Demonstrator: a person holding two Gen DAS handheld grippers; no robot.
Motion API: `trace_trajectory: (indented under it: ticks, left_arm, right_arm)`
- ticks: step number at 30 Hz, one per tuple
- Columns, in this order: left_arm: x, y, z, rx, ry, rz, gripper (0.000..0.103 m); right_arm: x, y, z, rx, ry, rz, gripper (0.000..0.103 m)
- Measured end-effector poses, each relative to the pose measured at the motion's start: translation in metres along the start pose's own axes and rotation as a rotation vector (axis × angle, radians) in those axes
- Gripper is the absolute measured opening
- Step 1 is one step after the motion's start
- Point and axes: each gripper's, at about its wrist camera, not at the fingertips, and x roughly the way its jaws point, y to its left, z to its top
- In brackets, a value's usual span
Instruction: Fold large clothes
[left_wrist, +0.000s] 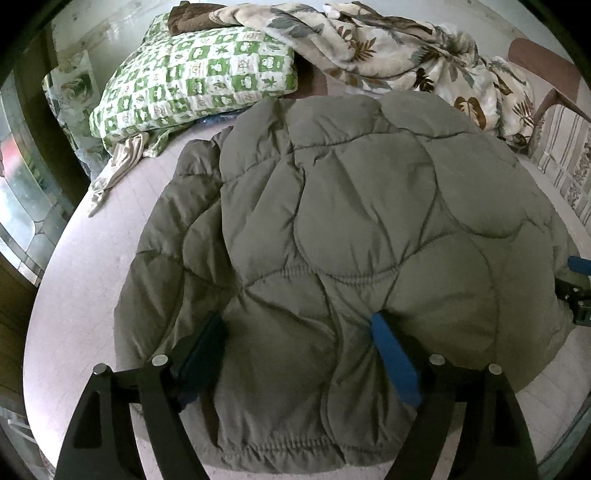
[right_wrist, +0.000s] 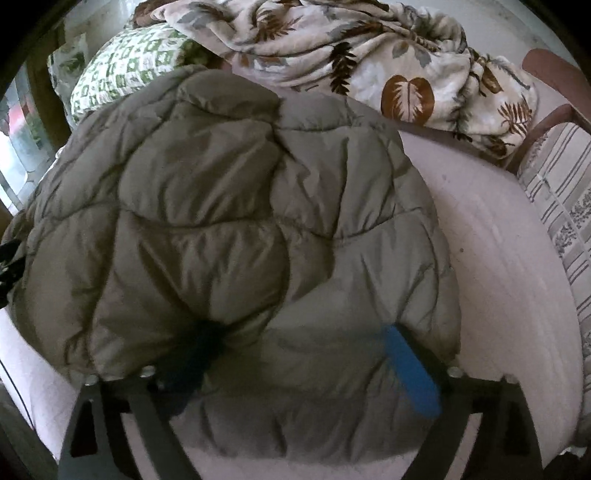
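You're pressing left gripper and right gripper, both spread wide, gripping nothing, into quilted jacket; be smoothing evenly, flattening puffiness against bed

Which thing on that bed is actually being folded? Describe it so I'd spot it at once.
Start at the pale bed. In its middle, nearer than the green checked pillow and the leaf-print blanket, lies a puffy quilted jacket. It is the only plain olive-grey piece, stitched in curved scallops.
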Motion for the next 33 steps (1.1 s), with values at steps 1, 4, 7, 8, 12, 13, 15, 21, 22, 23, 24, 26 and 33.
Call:
trace_trajectory:
  ticks: [1, 4, 7, 8, 12, 13, 15, 21, 22, 23, 24, 26, 33]
  left_arm:
    - [0.001, 0.0, 0.001, 0.0, -0.002, 0.0, 0.086]
    - [0.006, 0.001, 0.004, 0.002, -0.007, 0.0, 0.089]
    - [0.01, 0.003, 0.006, -0.011, -0.006, -0.006, 0.09]
    - [0.009, 0.004, 0.006, -0.016, -0.006, -0.007, 0.09]
    - [0.002, 0.006, 0.004, -0.033, -0.015, -0.002, 0.089]
    - [-0.002, 0.006, 0.002, -0.044, -0.018, -0.002, 0.089]
    - [-0.008, 0.007, -0.001, -0.06, -0.024, -0.005, 0.089]
    - [-0.035, 0.008, -0.014, -0.067, -0.059, -0.003, 0.089]
    - [-0.04, 0.009, -0.016, -0.071, -0.07, -0.003, 0.089]
    - [-0.047, 0.009, -0.019, -0.076, -0.089, -0.001, 0.089]
    - [-0.054, 0.008, -0.023, -0.079, -0.111, 0.007, 0.089]
    - [-0.064, 0.004, -0.03, -0.07, -0.132, 0.032, 0.089]
    - [-0.092, 0.001, -0.065, -0.103, -0.149, -0.004, 0.089]
  right_arm:
    - [0.003, -0.003, -0.001, 0.009, 0.002, 0.006, 0.101]
    - [0.013, -0.011, 0.003, 0.037, 0.002, 0.022, 0.103]
    - [0.017, -0.008, 0.004, 0.033, -0.007, 0.006, 0.103]
    - [0.016, -0.006, 0.004, 0.034, -0.009, 0.001, 0.103]
    - [0.0, 0.002, -0.002, 0.04, -0.019, -0.029, 0.103]
    - [-0.002, 0.002, -0.001, 0.044, -0.022, -0.034, 0.103]
    - [-0.013, 0.003, -0.004, 0.059, -0.039, -0.038, 0.103]
    - [-0.043, 0.008, -0.02, 0.084, -0.072, -0.026, 0.103]
    - [-0.047, 0.009, -0.023, 0.084, -0.079, -0.023, 0.103]
    - [-0.054, 0.011, -0.026, 0.082, -0.089, -0.018, 0.103]
    - [-0.062, 0.015, -0.031, 0.08, -0.101, -0.01, 0.103]
    - [-0.075, 0.02, -0.038, 0.079, -0.12, 0.001, 0.103]
    - [-0.096, 0.03, -0.065, 0.075, -0.144, 0.028, 0.103]
